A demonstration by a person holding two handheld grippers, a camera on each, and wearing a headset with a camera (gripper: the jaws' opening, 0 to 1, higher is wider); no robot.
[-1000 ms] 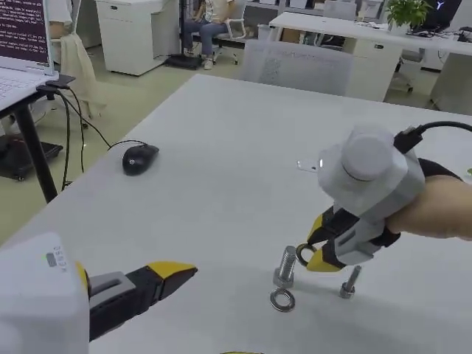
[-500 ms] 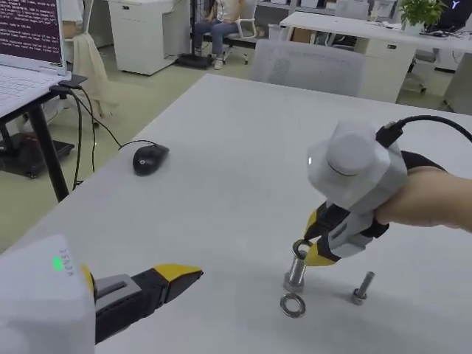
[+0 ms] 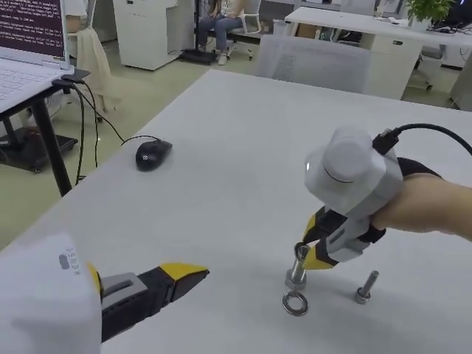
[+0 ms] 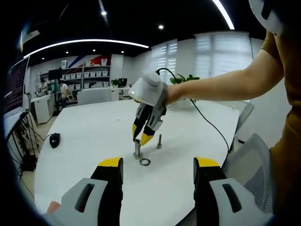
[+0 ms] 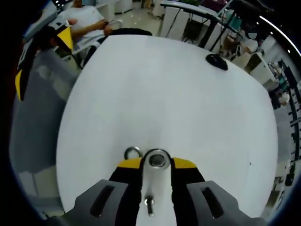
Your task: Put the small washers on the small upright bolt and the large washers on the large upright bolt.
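Observation:
The large upright bolt (image 3: 296, 277) stands on the white table (image 3: 221, 147), with the small upright bolt (image 3: 365, 287) to its right. My right gripper (image 3: 310, 254) is shut on a washer (image 5: 157, 159), holding it level at the top of the large bolt. A second washer (image 3: 295, 303) lies flat on the table just in front of that bolt, also seen as the loose washer (image 5: 133, 152). My left gripper (image 4: 157, 165) is open and holds nothing, well short of the large bolt (image 4: 137, 150); its yellow tip (image 3: 184, 274) shows at the lower left.
A black mouse (image 3: 153, 153) with its cable lies at the table's left side. A laptop (image 3: 26, 44) sits on a stand beyond the left edge. A grey chair (image 3: 313, 63) stands at the far edge. A person's arm reaches in from the right.
My right gripper has carried the washer from beside the large bolt's head to over its top. The left gripper has hardly moved. The head camera has shifted a little.

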